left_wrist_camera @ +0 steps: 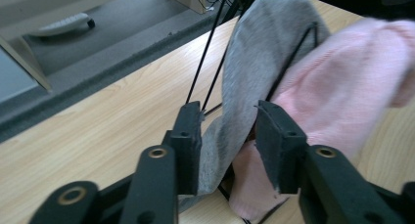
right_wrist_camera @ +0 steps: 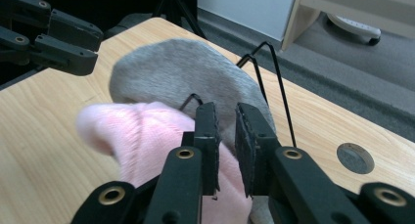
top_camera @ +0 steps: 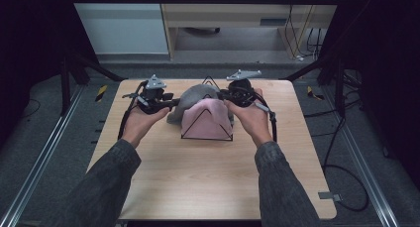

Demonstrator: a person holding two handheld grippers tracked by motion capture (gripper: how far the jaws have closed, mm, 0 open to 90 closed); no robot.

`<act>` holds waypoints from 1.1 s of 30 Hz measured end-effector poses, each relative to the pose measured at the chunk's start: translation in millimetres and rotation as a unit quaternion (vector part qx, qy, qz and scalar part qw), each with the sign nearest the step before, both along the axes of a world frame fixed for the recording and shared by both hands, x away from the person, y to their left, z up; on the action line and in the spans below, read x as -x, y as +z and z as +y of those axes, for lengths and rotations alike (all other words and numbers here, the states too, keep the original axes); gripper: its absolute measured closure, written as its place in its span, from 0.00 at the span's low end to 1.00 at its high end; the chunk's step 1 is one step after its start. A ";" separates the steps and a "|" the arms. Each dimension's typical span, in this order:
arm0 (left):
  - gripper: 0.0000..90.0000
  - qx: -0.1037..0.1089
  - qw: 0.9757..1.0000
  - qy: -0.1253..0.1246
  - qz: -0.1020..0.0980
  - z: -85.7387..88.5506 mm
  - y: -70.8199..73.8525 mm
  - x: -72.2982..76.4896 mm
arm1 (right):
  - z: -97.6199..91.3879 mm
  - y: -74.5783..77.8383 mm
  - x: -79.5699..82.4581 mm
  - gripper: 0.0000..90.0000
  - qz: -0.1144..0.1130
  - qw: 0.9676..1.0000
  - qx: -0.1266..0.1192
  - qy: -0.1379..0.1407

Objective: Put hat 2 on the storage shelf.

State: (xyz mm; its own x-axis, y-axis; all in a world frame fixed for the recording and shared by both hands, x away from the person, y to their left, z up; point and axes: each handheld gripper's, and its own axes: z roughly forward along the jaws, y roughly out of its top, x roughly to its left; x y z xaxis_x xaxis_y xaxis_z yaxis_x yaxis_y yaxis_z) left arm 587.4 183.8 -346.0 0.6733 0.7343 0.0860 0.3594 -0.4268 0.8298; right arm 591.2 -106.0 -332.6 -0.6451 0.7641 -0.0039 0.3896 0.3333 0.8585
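Near the person's side of the wooden table [top_camera: 208,182] the top is bare, with two forearms in dark grey sleeves [top_camera: 106,175] reaching forward over it. Midway across stands a black wire rack [top_camera: 207,133], and over its near triangular frame hangs a pink sock [top_camera: 207,119]; a grey sock [top_camera: 190,99] is draped over the frame just behind, touching the pink one.

The left gripper [top_camera: 168,104] sits at the rack's left side. In the left gripper view its jaws stand part-way apart with the grey sock [left_wrist_camera: 244,101] hanging between them; the cloth brushes the left jaw, but the pads do not press it, and the pink sock [left_wrist_camera: 337,92] lies just to the right.

The right gripper [top_camera: 225,95] is at the rack's right side. Its jaws stand a narrow slot apart, over the seam where pink sock [right_wrist_camera: 142,131] meets grey sock [right_wrist_camera: 181,72]; no cloth looks pinched.

Beyond the table lie grey floor and a pale cabinet [top_camera: 247,11]
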 end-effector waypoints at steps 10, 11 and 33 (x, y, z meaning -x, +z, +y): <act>0.50 -0.001 1.000 -0.015 -0.026 -14.4 18.7 29.0 | 0.2 8.3 18.8 0.70 -0.017 1.000 -0.013 -0.001; 0.48 0.000 1.000 -0.014 -0.027 -15.9 20.1 31.1 | 0.2 8.8 20.1 0.68 -0.019 1.000 -0.013 0.000; 0.08 -0.003 1.000 -0.023 0.006 -10.4 22.7 82.4 | -5.7 21.6 72.7 0.11 -0.050 0.999 -0.011 -0.017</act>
